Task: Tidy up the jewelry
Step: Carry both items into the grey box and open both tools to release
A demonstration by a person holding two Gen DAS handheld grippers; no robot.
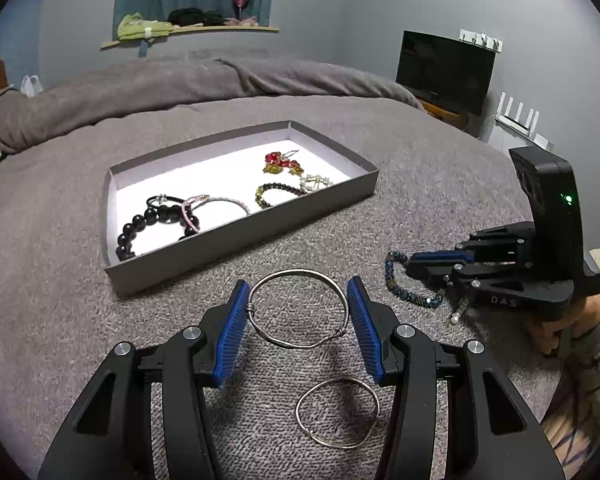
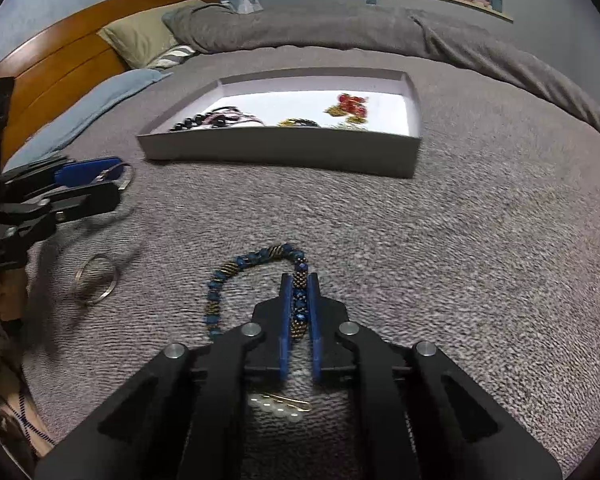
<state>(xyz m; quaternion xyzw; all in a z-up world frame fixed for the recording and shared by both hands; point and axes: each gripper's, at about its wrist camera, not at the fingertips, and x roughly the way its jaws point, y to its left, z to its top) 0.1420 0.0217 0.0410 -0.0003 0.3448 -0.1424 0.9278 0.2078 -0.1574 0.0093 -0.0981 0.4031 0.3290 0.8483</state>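
Blue-and-bronze beaded bracelet (image 2: 236, 276) lies on the grey blanket (image 2: 460, 240), near side of the tray (image 2: 284, 152), and the right gripper (image 2: 299, 292) is clenched on one strand of it, pads pressing the beads. Step in hand looks like the pickup of this bracelet; next move probably calls for a lift clear of the blanket, then a carry over the tray's near wall to a bare white patch. Left gripper (image 1: 298, 292) is released, jaws standing either side of a silver wire bangle (image 1: 298, 308) without clearly squeezing it; whether the left pad touches the wire knot is hard to tell. A second bangle (image 1: 337, 412) lies nearer, between the left gripper's arms. Tray already holds black beads (image 1: 148, 220), a pink band (image 1: 216, 208) and a red piece (image 1: 280, 160). Right-wrist view is motion-blurred, so tray contents smear; a pearl clip (image 2: 280, 406) beneath the right gripper is partly hidden. Person's hand (image 1: 556, 320) is cut off at right.
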